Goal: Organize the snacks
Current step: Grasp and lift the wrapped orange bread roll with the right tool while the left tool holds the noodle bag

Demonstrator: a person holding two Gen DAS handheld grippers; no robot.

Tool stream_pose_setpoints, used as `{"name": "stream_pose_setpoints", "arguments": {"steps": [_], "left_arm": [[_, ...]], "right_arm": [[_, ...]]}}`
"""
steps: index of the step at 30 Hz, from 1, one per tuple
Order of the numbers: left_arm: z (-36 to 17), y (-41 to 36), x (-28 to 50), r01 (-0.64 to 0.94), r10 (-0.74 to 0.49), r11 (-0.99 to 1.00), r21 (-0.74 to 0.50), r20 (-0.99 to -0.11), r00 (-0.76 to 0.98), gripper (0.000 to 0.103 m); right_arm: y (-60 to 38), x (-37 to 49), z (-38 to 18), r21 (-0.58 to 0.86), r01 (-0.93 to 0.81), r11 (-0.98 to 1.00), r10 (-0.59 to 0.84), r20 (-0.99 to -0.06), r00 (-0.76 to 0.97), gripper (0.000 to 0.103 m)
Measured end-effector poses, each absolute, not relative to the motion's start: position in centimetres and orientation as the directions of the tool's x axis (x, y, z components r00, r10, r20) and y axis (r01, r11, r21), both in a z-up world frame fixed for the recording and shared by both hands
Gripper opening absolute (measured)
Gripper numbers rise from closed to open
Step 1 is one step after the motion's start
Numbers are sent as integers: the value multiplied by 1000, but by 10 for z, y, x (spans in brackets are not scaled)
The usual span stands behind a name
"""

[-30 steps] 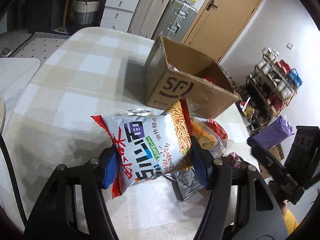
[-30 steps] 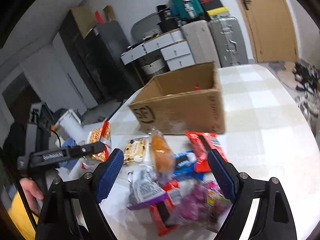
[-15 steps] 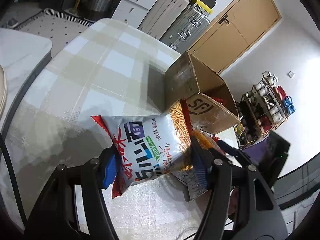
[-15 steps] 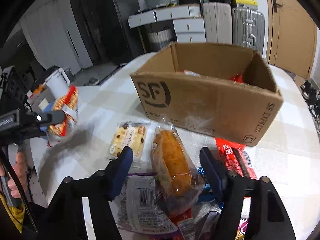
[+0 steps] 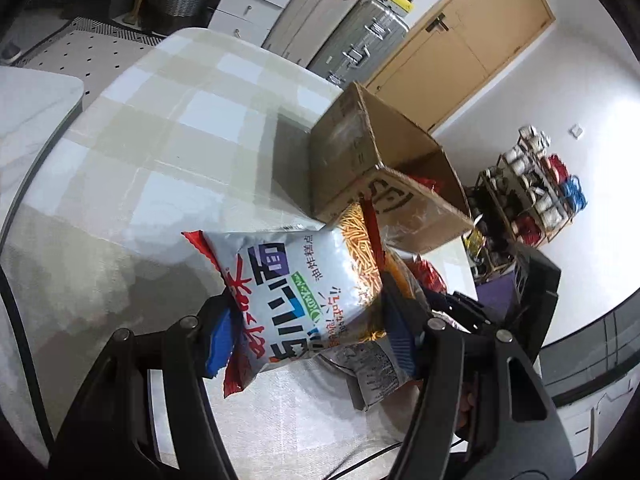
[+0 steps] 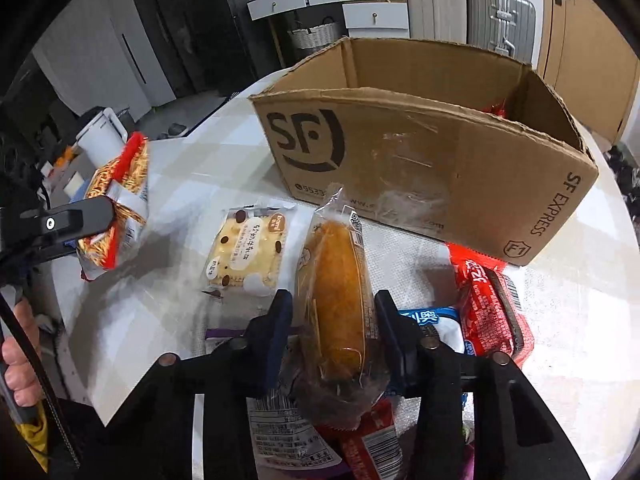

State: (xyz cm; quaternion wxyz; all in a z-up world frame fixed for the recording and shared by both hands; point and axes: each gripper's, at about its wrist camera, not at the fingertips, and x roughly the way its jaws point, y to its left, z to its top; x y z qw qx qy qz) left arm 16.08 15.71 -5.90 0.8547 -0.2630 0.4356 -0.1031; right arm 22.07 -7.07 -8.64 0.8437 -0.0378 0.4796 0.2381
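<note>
In the left wrist view my left gripper (image 5: 308, 332) is shut on a silver noodle-snack bag (image 5: 296, 280) with red edges, held above the checked table (image 5: 168, 148). The same bag (image 6: 120, 196) shows at the left of the right wrist view. The open cardboard box (image 6: 400, 160) stands behind the snack pile, with a red packet (image 6: 500, 110) inside. My right gripper (image 6: 332, 320) is closing on a wrapped bread roll (image 6: 340, 292). Both pads touch its clear wrapper. The roll lies on top of other packets.
A cream cake pack (image 6: 248, 252) lies left of the roll; a blue packet (image 6: 432, 320) and a red one (image 6: 488, 304) lie to its right. A silver packet (image 6: 280, 432) sits under the gripper. Suitcases (image 5: 360, 40), drawers and a shelf rack (image 5: 532, 188) ring the table. A hand (image 6: 20, 360) holds the left gripper.
My right gripper came down over the bread roll and its jaws narrowed from wide apart to touching the wrapper. The left gripper shifted sideways with the noodle bag still held.
</note>
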Motion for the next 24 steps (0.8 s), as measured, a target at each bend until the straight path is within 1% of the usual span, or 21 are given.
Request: {"name": "stream_pose_setpoints", "arguments": {"steps": [1,5,7,13,19,24], "left_arm": [[-60,153,162,-47,-405,845,-533,-696,593,61],[-63,140,164,-32,-399,861,-508,-714,575,61],[-63,137,165,-30,-395,866,-499,-719,572,61],[-64,138,164,-37,-388,867,-496,-722,573,61],[-57,134,160,-29,-353,888,-458,-722,596,61],[-45,120,151,1,-318,914,-407,-711,627,61]], "right_arm": [[-68,219,-88,159,-444,882,363,-830,424,35],[-62,217,-95,171,-459,872,374,-837,400,31],[-61,215,-94,166,-461,872,375,-832,409,30],[-70,212,-89,212,-452,867,417,-806,421,29],[-92,203,-64,262,-432,863,472,-721,507,29],[-111,188,-45,319,-419,850,515,-672,532,29]]}}
